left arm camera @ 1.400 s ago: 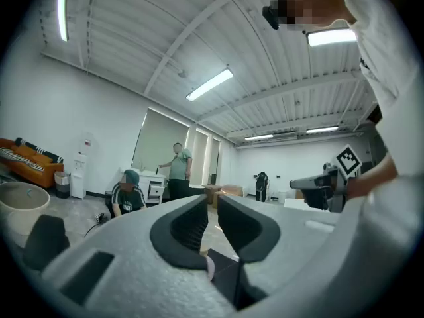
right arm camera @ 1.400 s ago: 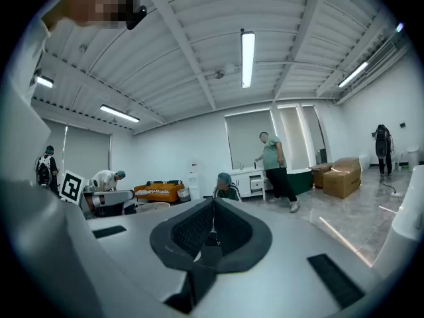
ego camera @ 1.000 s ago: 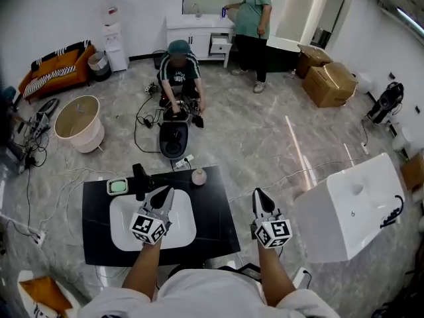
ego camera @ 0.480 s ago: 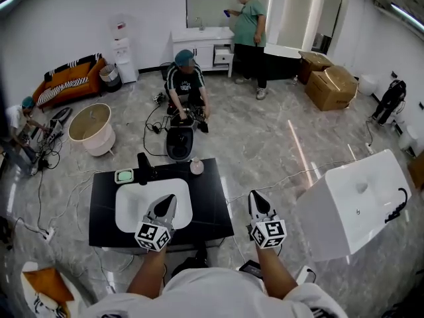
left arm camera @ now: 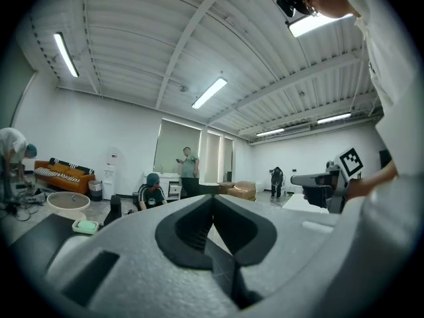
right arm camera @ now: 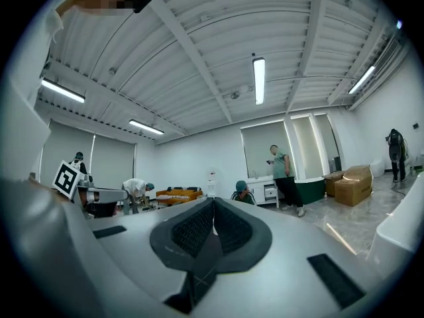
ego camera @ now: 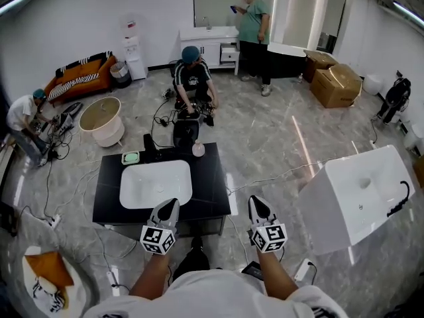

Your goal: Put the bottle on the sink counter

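Note:
A small pinkish bottle (ego camera: 197, 150) stands upright on the black sink counter (ego camera: 211, 194), near its far right corner, beside the white basin (ego camera: 156, 184). A black faucet (ego camera: 148, 144) and a green soap dish (ego camera: 130, 158) sit along the far edge. My left gripper (ego camera: 169, 207) hovers at the counter's front edge, shut and with nothing in it. My right gripper (ego camera: 257, 206) hangs just off the front right corner, also shut and bare. In the left gripper view its tips (left arm camera: 212, 197) meet; the right gripper's tips (right arm camera: 213, 201) meet too. Both are well short of the bottle.
A big white fixture (ego camera: 358, 197) stands to the right. Beyond the counter are a black toilet (ego camera: 185, 131) with a crouching person (ego camera: 193, 78) and floor cables. A standing person (ego camera: 253, 18), cardboard boxes (ego camera: 336, 85), a round tub (ego camera: 101, 119) and another person (ego camera: 26, 114) lie further off.
Both grippers have drawn back from over the basin to the counter's front edge as the view backed away. The bottle stays on the counter.

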### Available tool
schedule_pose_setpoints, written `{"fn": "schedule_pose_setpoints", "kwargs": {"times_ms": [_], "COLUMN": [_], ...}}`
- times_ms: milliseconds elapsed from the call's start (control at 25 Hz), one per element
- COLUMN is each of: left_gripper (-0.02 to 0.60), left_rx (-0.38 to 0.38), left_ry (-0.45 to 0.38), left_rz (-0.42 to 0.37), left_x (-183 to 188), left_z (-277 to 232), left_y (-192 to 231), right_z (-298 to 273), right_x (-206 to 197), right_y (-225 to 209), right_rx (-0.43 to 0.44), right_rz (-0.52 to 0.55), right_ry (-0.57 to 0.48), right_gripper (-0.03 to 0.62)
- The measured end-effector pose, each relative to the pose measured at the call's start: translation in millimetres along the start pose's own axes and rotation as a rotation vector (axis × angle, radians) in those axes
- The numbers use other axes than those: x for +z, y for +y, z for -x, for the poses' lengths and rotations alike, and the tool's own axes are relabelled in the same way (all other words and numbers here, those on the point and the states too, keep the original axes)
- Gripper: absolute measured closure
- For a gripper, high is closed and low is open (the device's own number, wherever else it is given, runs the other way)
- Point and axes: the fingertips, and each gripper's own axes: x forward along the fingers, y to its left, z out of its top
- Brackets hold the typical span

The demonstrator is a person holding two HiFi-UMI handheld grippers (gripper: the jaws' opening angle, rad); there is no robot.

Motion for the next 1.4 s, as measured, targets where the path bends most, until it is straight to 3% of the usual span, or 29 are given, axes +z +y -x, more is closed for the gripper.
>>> {"fn": "schedule_pose_setpoints", "kwargs": {"times_ms": [200, 440, 880, 1080, 1400], "left_gripper": [0.566, 0.566, 0.566, 0.566, 0.566], "left_rx": [0.036, 0.022, -0.025, -0.067, -0.116], "left_ry": [0.011, -0.011, -0.022, -0.011, -0.010], "left_rz": [0.011, 0.019, 0.046, 0.080, 0.093], "left_x": [-2.7, 5.7, 6.6, -8.5, -7.4], "left_z": [35.8, 55.5, 113.9, 130.8, 140.3], "left_y": [-12.0, -6.5, 27.2, 27.8, 29.3], "right_z": [29.2, 30.6, 28.7, 41.1, 43.3], "right_x": [-7.2, -1.2, -6.7, -27.7, -12.8], "right_y": [22.4, 52.4, 156.9, 170.7, 179.1], "right_rx": [0.032, 0.056, 0.115, 0.090, 0.072], "right_rz": [-0.021, -0.018, 0.038, 0.017, 0.039], "right_ry": [0.017, 0.008, 0.038, 0.070, 0.051], "right_gripper": [0.580, 0.580, 0.580, 0.580, 0.580]}}
